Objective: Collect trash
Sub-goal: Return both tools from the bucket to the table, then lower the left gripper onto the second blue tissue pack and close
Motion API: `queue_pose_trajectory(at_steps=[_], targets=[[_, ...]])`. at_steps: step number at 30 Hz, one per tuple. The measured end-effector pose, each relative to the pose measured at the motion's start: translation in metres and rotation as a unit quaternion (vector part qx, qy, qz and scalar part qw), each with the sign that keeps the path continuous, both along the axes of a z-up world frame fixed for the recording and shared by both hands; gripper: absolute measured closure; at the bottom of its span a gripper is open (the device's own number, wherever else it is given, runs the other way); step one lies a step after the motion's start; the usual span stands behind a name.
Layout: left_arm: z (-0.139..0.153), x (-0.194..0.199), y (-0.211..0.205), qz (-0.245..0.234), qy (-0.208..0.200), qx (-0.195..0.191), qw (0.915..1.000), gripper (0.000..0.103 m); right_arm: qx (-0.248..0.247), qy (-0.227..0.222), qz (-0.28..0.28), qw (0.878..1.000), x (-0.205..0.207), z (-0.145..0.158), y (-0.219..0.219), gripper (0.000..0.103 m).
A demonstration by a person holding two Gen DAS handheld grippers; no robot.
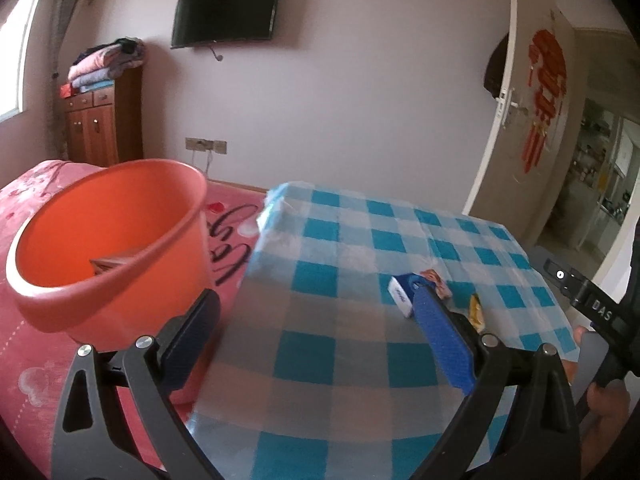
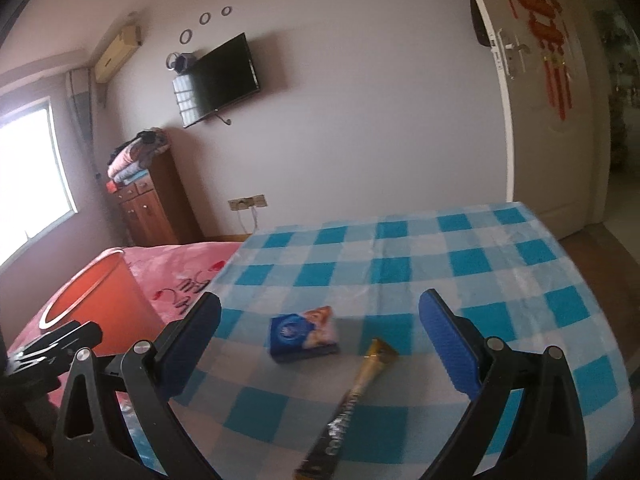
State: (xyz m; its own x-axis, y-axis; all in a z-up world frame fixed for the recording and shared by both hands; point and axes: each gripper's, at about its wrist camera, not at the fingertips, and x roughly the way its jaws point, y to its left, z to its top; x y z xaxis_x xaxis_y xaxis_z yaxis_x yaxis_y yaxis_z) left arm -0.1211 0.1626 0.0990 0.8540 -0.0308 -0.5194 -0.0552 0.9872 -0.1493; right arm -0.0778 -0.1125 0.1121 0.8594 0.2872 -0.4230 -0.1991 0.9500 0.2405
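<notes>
- Nearest in the right wrist view, the right gripper is spread wide with nothing between its pads, and the blue fingers hover over the table.
- Just ahead lies a long dark-and-gold wrapper, running from the bottom edge up toward the middle, flat on the checked cloth.
- Beside its gold tip sits a small blue box with a pink picture face, close to the wrapper; whether they touch I cannot tell.
- That makes two pieces of trash on the table, both in the open, nothing blocking either.
- Left wrist view: the left gripper is spread wide too, empty; its right finger partly covers the box, with a sliver of gold wrapper peeking out behind.
- A hand shows at the right edge with the other tool's black body.
- Off the table's left side, one orange bin stands on the pink bed, mouth tilted toward the camera, something brown inside.
- Farther back: one wooden cabinet stacked with folded blankets.
- On the far wall, one TV; to the right, one white door with red decorations.
</notes>
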Motion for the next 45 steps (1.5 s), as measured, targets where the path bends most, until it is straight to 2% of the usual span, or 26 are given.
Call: queue_pose_trajectory(at_steps=[15, 26, 29, 37, 45], targets=[[-0.021, 0.022, -0.056, -0.054, 0.049, 0.01, 0.9973, 0.006, -0.044, 0.011, -0.05, 0.998, 0.007, -0.025, -0.035, 0.005], [-0.04, 0.044, -0.11, -0.094, 0.088, 0.042, 0.9908, 0.006, -0.027, 0.047, -0.079, 0.995, 0.023, -0.045, -0.078, 0.005], [-0.045, 0.055, -0.119, -0.098, 0.106, 0.042, 0.9886, 0.006, -0.012, 0.069, -0.079, 0.994, 0.029, -0.055, -0.091, 0.005], [-0.056, 0.095, -0.124, -0.087, 0.141, -0.016, 0.9861, 0.006, 0.069, 0.151, -0.064, 0.984, 0.044, -0.078, -0.119, 0.005], [-0.066, 0.138, -0.135, -0.068, 0.163, -0.028, 0.9839, 0.006, 0.092, 0.157, -0.042, 0.982, 0.044, -0.08, -0.126, 0.005]])
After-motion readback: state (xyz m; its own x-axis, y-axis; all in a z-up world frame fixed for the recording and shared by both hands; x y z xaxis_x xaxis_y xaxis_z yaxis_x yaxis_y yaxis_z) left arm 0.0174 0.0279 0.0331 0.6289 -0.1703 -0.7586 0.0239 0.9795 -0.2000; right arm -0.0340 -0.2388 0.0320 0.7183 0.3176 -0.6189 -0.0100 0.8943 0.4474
